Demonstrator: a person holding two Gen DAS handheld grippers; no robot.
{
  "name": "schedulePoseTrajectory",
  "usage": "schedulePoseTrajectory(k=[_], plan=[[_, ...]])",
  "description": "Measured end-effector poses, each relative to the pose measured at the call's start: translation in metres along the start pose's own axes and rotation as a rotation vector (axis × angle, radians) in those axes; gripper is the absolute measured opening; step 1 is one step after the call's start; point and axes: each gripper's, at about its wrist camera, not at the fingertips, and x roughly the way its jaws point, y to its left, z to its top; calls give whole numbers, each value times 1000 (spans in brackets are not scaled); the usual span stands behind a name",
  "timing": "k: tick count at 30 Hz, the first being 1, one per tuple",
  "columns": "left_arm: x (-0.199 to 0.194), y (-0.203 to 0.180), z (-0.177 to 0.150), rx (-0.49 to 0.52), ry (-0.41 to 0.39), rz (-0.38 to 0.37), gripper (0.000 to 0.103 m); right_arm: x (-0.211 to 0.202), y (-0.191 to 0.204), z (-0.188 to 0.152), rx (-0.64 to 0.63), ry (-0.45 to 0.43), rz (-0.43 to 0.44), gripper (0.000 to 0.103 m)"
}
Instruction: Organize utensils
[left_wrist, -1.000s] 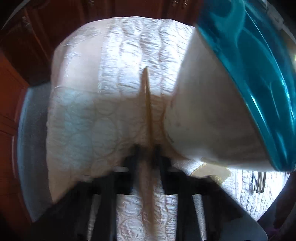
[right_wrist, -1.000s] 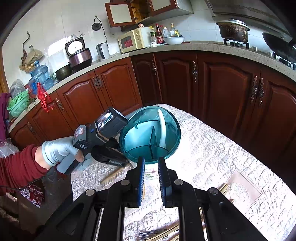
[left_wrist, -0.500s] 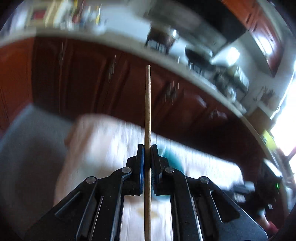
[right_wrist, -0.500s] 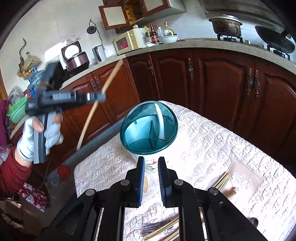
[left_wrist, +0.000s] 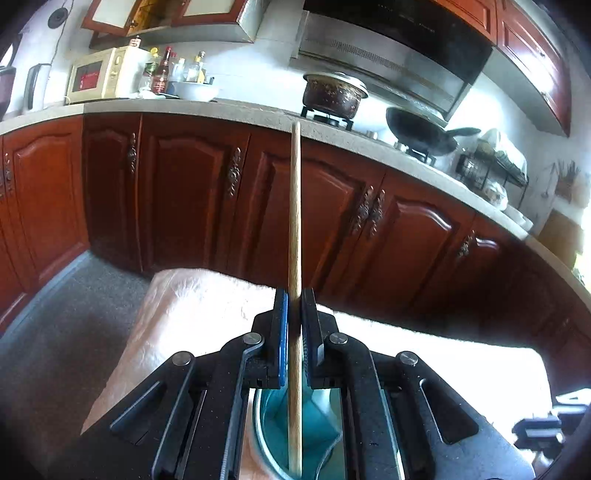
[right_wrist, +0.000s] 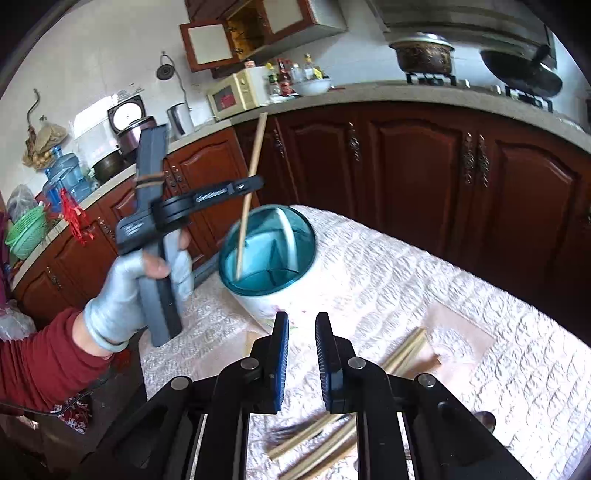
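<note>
My left gripper (left_wrist: 294, 306) is shut on a wooden chopstick (left_wrist: 294, 221) and holds it nearly upright. Its lower end dips into the teal-rimmed utensil holder (left_wrist: 314, 424) below. In the right wrist view the left gripper (right_wrist: 255, 183) holds the chopstick (right_wrist: 251, 192) over the holder (right_wrist: 267, 254), which is white with teal dividers and has a white utensil inside. My right gripper (right_wrist: 301, 332) is open and empty, above the table in front of the holder. Several chopsticks (right_wrist: 402, 350) and a fork (right_wrist: 291, 434) lie on the cloth near it.
The table has a white quilted cloth (right_wrist: 424, 295). Dark wooden cabinets (right_wrist: 443, 166) and a counter with a stove run behind it. The floor (left_wrist: 55, 332) lies to the left of the table.
The left gripper lifted the chopstick off the table, turned it upright and brought its lower end down into the holder. The right gripper stayed open and nearly still.
</note>
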Motion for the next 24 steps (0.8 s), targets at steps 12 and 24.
schedulePoseTrajectory(k=[12, 24], plan=[[-37, -12, -13, 64, 107, -21, 37, 33, -75, -43, 353, 188, -84, 29], [-59, -64, -47, 138, 216, -33, 44, 5, -89, -62, 396, 174, -165, 33]])
